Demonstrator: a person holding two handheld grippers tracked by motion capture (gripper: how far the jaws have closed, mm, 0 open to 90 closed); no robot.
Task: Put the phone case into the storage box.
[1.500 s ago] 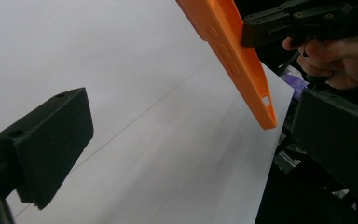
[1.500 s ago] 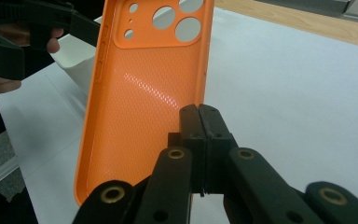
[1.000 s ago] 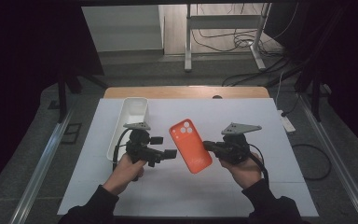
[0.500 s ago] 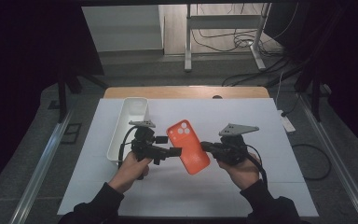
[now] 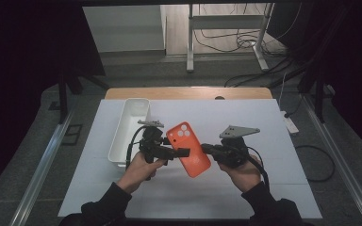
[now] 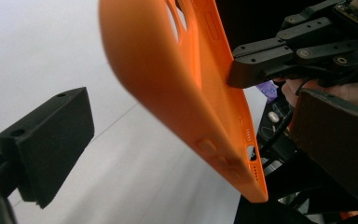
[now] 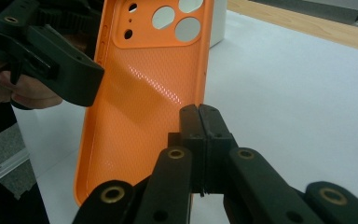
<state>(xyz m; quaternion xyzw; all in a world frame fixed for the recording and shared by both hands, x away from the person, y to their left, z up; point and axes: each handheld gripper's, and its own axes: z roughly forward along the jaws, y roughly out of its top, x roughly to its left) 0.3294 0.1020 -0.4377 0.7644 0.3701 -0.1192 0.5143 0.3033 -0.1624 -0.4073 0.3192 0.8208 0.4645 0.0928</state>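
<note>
White board covers the table [image 5: 273,155] under me, with a white plastic bin [image 5: 131,127] at its left side. I hold an orange phone case [image 5: 188,148] above the board between my 2 tools. My right gripper [image 7: 199,114] is clenched on its side edge. My left gripper [image 6: 186,116] stands spread, 1 jaw on either side of the case without pressing it. No writing is readable on the case.

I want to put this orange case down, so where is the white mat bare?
The white table mat is bare right of the right tongs, and along the far edge behind the orange silicone phone case. It is crowded at the left, by the white plastic bin and left tongs.
</note>
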